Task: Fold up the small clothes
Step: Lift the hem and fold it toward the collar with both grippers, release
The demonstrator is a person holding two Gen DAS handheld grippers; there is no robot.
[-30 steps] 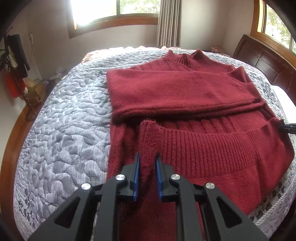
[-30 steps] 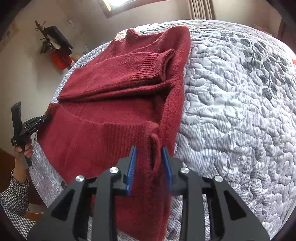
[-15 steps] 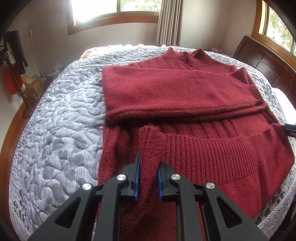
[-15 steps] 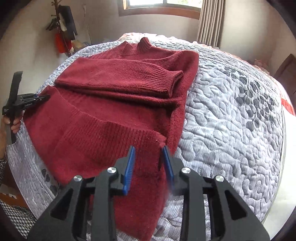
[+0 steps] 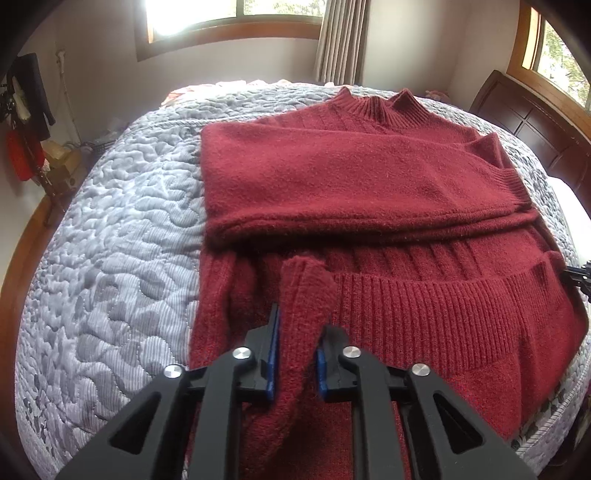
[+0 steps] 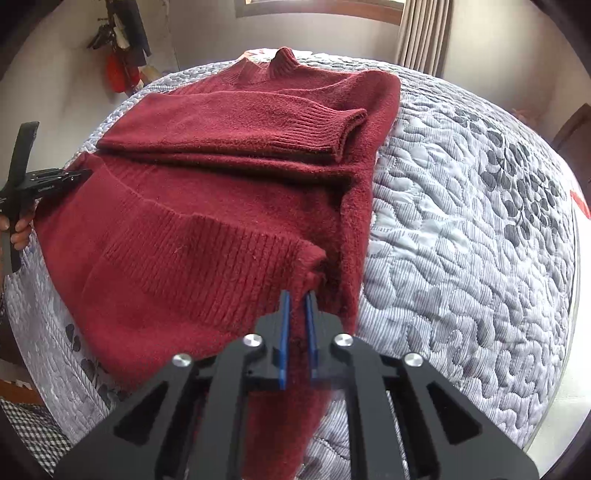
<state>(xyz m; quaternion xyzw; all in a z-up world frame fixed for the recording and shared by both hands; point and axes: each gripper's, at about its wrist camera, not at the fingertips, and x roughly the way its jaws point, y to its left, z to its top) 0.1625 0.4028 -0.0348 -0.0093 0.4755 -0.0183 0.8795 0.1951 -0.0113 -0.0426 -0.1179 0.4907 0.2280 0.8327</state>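
Sweater in dark red lies spread across a bed covered with a grey quilted blanket, collar toward the far window, as the left wrist view shows it. Both sleeves are folded across the chest, one cuff ending near the right side. The left tool has its blue-padded fingers pressed against a raised corner of the ribbed hem, so it grips the sweater there, and the cloth hangs down between the black arms of the tool. At the far right edge the tip of the right tool touches the other hem corner. A dark wooden headboard stands behind the bed on the right, and clothes hang on a rack at the left wall.

From the right wrist view, the sweater lies on the left half of the bed, with the folded cuff on top near its right edge. The right tool is drawn narrow on the near hem corner, pinching the knit between its blue fingers. At the far left the left tool holds the opposite corner, a hand wrapped around its handle. A checked sleeve shows in the bottom left corner.
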